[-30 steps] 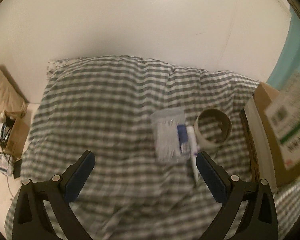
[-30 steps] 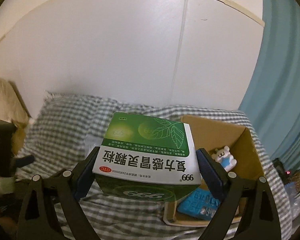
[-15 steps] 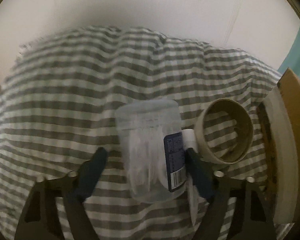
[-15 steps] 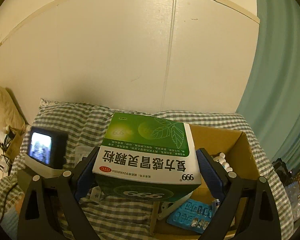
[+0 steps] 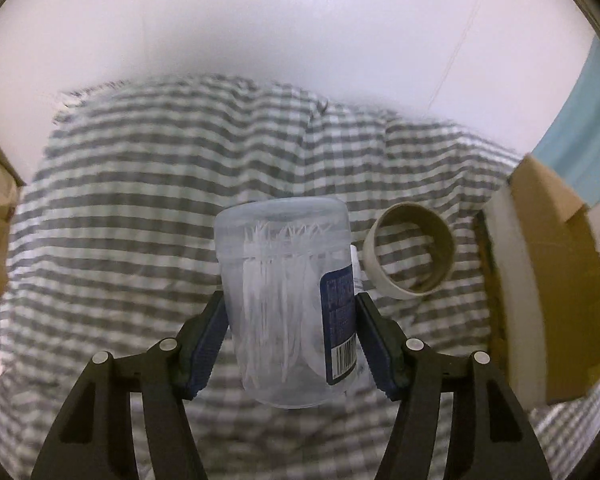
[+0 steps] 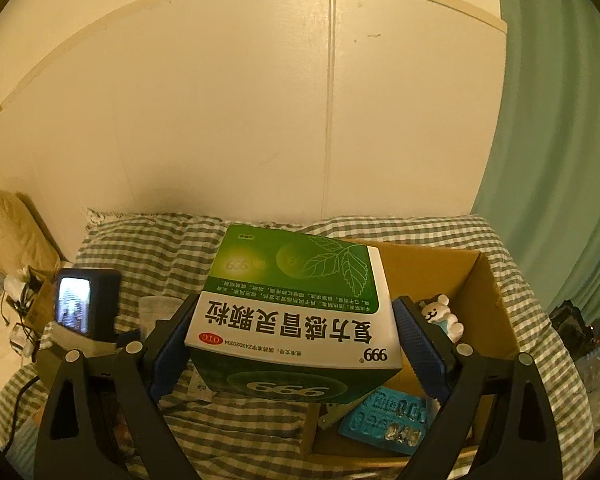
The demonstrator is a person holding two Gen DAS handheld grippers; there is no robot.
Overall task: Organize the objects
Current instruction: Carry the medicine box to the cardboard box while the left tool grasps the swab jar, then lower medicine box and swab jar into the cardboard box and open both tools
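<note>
clear jar (image 5: 284,300) between closing left fingers (image 5: 204,344)

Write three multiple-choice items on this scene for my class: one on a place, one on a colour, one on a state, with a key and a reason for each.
1. Where is the toy bear?
A. on the blanket
B. in the cardboard box
C. between gripper fingers

2. What main colour is the medicine box in the right gripper?
A. green
B. red
C. black

3. How does the clear jar stand with the left gripper?
A. far away
B. between its closing fingers
C. tipped inside the cardboard ring

Key: B, it sits against the box's inner wall; A, green top and front; B, a finger flanks each side.
</note>
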